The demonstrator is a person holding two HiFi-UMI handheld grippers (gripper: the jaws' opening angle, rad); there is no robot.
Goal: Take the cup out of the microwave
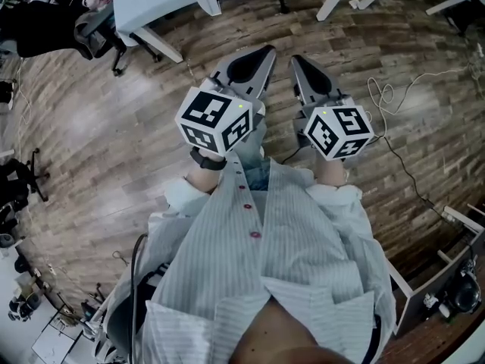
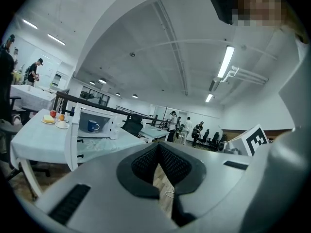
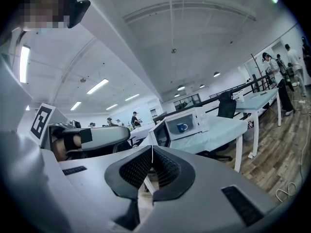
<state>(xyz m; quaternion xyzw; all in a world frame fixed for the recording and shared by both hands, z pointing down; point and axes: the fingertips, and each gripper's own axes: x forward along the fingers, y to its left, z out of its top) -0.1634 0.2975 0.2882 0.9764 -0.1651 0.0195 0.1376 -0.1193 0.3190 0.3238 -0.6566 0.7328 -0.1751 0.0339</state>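
Left claw [image 2: 159, 146] and right claw [image 3: 152, 149] are both clenched, empty, and well short of the microwave [image 3: 199, 121]. The blue cup [image 3: 182, 127] sits inside it, door open, on the worktop [image 3: 221, 132]. The cup looks ceramic: rigid, slick, breakable. Pinch the wall at the rim and keep it upright.

Open office around a pale worktop

At the worktop's [image 2: 36, 139] far left corner, two plates [image 2: 48, 122] carry a red apple [image 2: 52, 113] and an orange fruit [image 2: 61, 116]. A black chair [image 2: 132, 126] stands just behind the worktop, and people [image 2: 173, 126] stand well beyond it. A white cable [image 1: 377, 88] lies looped on the plank floor [image 1: 114, 142] short of the worktop. Strip lights [image 2: 226, 62] run high above it.
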